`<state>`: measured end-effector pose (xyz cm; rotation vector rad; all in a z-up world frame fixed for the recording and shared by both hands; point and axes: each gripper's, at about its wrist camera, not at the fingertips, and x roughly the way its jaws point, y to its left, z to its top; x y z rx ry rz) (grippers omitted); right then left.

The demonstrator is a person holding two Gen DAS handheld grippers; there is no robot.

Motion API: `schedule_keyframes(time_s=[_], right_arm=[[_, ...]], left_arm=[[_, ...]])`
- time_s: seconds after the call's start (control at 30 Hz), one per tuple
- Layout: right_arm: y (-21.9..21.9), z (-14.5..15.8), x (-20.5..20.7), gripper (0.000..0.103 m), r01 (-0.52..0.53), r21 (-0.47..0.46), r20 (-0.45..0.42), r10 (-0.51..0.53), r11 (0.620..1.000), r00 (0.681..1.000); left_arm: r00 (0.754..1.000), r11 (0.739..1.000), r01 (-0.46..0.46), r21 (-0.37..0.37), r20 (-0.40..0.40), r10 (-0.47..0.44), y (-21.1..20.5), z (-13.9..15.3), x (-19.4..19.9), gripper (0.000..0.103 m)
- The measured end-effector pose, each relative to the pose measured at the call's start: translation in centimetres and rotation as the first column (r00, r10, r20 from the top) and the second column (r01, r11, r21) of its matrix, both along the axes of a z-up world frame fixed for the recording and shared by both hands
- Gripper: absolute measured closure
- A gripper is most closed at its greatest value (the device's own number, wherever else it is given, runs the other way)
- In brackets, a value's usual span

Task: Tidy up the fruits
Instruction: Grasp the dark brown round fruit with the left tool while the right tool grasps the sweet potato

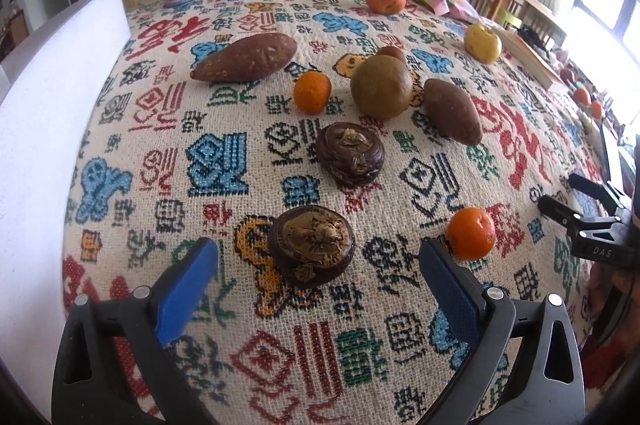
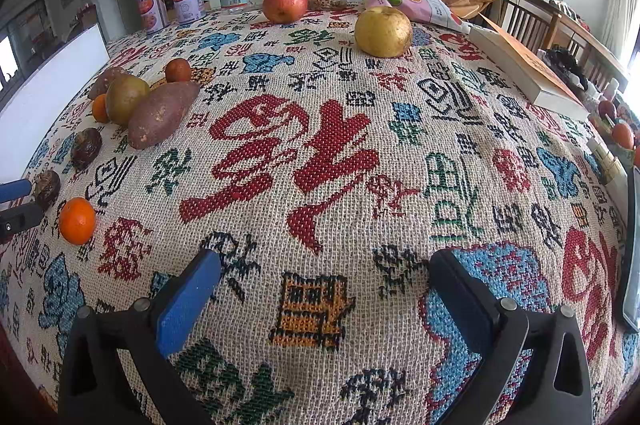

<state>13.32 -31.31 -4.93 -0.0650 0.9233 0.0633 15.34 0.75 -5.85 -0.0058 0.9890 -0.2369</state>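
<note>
large sweet potato (image 1: 246,57) lies flat, pointed end toward the left.

Daylight floods in from a window (image 1: 600,1) on the right, which is blown out to plain white in the left wrist view. The woven cloth (image 2: 320,153) on the desk is evenly and brightly lit, its weave sharp across the middle of both views. Shadows are soft and short, falling left of the fruit, as under the green fruit (image 1: 382,87). Fisheye distortion bulges the desk and bends the room's walls; the corners go dark. The far room looks slightly soft and hazy.
</note>
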Motion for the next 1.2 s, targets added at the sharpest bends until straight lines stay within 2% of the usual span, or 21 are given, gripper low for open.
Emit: schedule_keyframes(time_s=[0.07,0.17,0.23,0.27,0.33,0.37,0.47,0.53,0.6,0.67,0.7,0.73,0.83,0.87,0.93,1.03,1.07,1.1,1.2], right_arm=[[0.0,0.0,0.0,0.000,0.000,0.000,0.000,0.000,1.000,1.000],[0.0,0.0,0.0,0.000,0.000,0.000,0.000,0.000,1.000,1.000],[0.0,0.0,0.0,0.000,0.000,0.001,0.000,0.000,1.000,1.000],[0.0,0.0,0.0,0.000,0.000,0.000,0.000,0.000,1.000,1.000],[0.0,0.0,0.0,0.000,0.000,0.000,0.000,0.000,1.000,1.000],[0.0,0.0,0.0,0.000,0.000,0.001,0.000,0.000,1.000,1.000],[0.0,0.0,0.0,0.000,-0.005,-0.002,-0.011,0.005,1.000,1.000],[0.2,0.4,0.5,0.000,-0.008,0.010,-0.076,0.008,1.000,0.997],[0.5,1.5,1.4,0.005,-0.008,0.126,-0.130,0.025,0.992,0.991],[1.4,3.2,3.0,0.007,-0.015,0.295,-0.140,0.059,0.955,0.988],[2.3,3.9,4.1,0.011,-0.016,0.335,-0.144,0.068,0.942,0.987],[3.3,4.6,5.4,0.020,-0.022,0.355,-0.146,0.079,0.935,0.986],[6.6,5.0,9.8,0.037,-0.034,0.326,-0.187,0.099,0.945,0.977],[7.5,4.7,11.0,0.040,-0.031,0.315,-0.215,0.103,0.949,0.971],[8.9,3.5,13.0,0.050,-0.022,0.317,-0.280,0.115,0.948,0.953],[9.9,1.4,14.5,0.052,-0.004,0.340,-0.367,0.137,0.940,0.920],[9.9,1.3,14.5,0.053,0.005,0.347,-0.364,0.130,0.938,0.922],[10.0,1.4,14.5,0.062,0.002,0.356,-0.358,0.135,0.935,0.924],[8.8,1.4,13.7,0.063,0.051,0.397,-0.361,0.105,0.916,0.927]], left_arm=[[1.000,1.000,0.010,0.000,0.010,-0.010,-0.1,-0.2,0.4,0.005],[0.999,0.998,0.047,0.031,0.004,-0.047,-0.8,-0.8,0.5,0.022],[0.997,0.995,0.064,0.072,0.028,-0.066,-1.3,-0.8,0.2,0.025],[0.996,0.994,0.073,0.083,0.037,-0.076,-1.4,-0.8,0.0,0.032],[0.995,0.993,0.074,0.090,0.056,-0.079,-1.4,-0.5,-0.3,0.056],[0.996,0.994,0.073,0.079,0.051,-0.078,-1.2,-0.4,-0.3,0.059],[0.998,0.999,0.032,0.040,0.047,-0.034,0.0,-0.1,-0.8,0.059],[0.998,1.000,0.020,0.005,0.051,-0.020,0.8,0.3,-1.4,0.059],[0.999,1.000,0.011,-0.018,0.052,-0.010,1.5,0.7,-2.0,0.059],[0.999,0.999,0.001,-0.036,0.052,0.001,2.1,1.1,-2.5,0.059],[0.999,0.999,-0.003,-0.048,0.054,0.005,2.4,1.4,-2.8,0.059],[0.998,0.998,-0.007,-0.059,0.058,0.011,2.7,1.7,-3.0,0.059],[0.997,0.996,-0.020,-0.087,0.077,0.027,3.6,2.9,-4.0,0.059],[0.996,0.995,-0.024,-0.095,0.083,0.032,4.0,3.4,-4.3,0.059],[0.995,0.994,-0.030,-0.104,0.093,0.040,4.6,4.1,-4.8,0.059],[0.993,0.992,-0.032,-0.123,0.105,0.045,5.1,5.0,-5.3,0.059],[0.993,0.991,-0.032,-0.131,0.109,0.046,5.3,5.4,-5.5,0.059],[0.993,0.990,-0.030,-0.139,0.111,0.046,5.5,5.9,-5.6,0.059],[0.991,0.981,-0.026,-0.193,0.126,0.051,6.6,8.0,-6.4,0.059]])
